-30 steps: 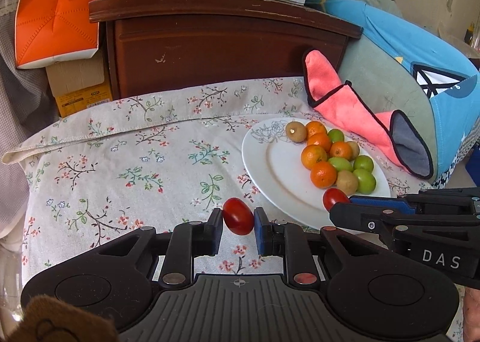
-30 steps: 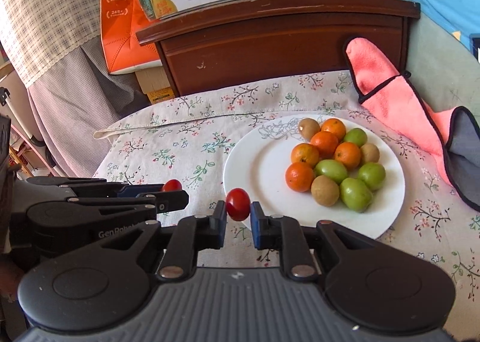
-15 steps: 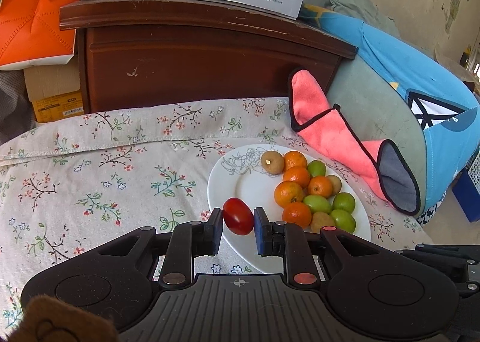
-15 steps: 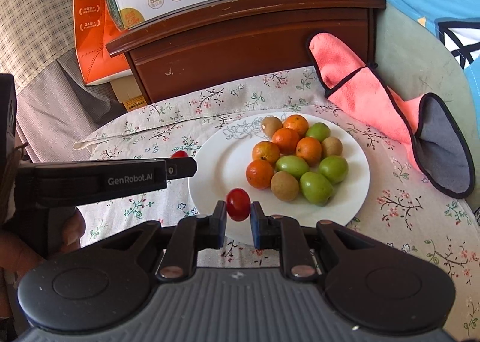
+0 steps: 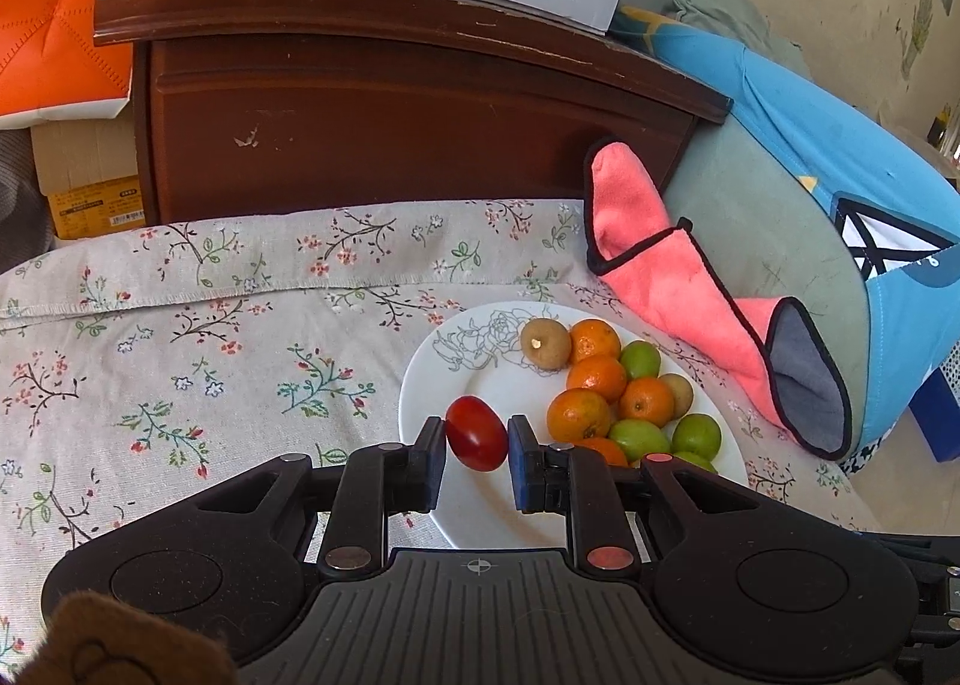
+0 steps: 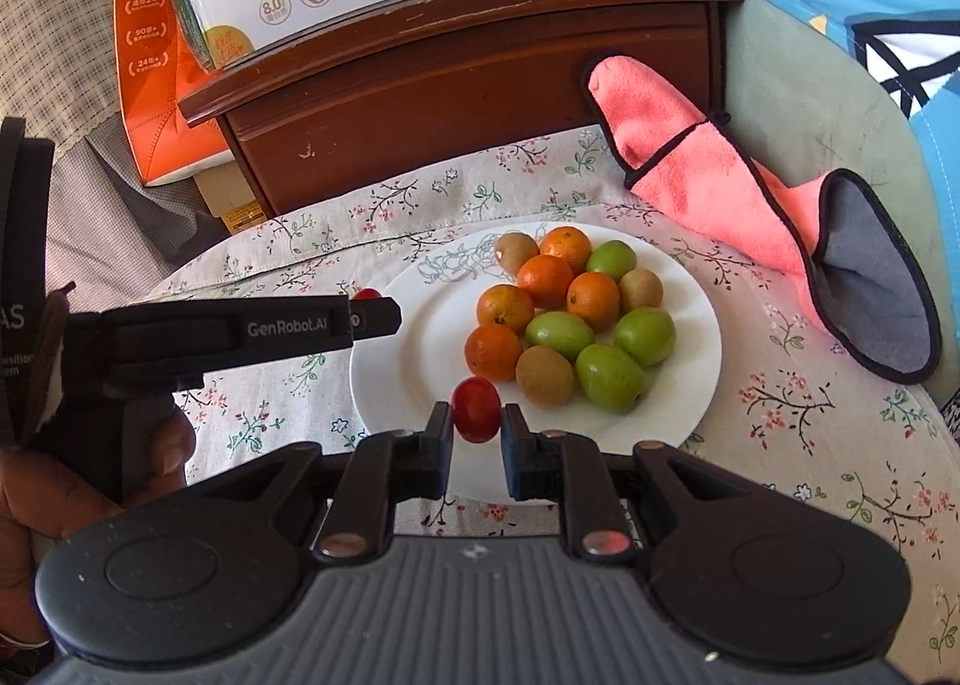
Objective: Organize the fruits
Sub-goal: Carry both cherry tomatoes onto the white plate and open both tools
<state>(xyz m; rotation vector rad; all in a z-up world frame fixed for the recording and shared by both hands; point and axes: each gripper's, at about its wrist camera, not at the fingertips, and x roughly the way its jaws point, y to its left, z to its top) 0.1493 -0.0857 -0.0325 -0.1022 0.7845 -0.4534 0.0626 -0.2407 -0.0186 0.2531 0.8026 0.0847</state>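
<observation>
While both hover at the white plate (image 6: 690, 421), the left hand-held gripper (image 5: 477, 448) pinches one cherry tomato (image 5: 477, 433) over its left rim, the right hand-held gripper (image 6: 476, 436) another tomato (image 6: 476, 409) over its near rim.

The right claw (image 6: 477, 433) at lower centre grips a red cherry tomato (image 6: 475, 407) over the near rim of the white plate (image 6: 396, 361). The plate, mid-frame on the floral cloth (image 6: 810, 433), carries a cluster of oranges (image 6: 546, 280), green fruits (image 6: 609, 377) and brown fruits (image 6: 544, 374). At left, the left claw (image 6: 372, 316) extends toward the plate's left rim, gripping a second red tomato (image 6: 366, 294).
</observation>
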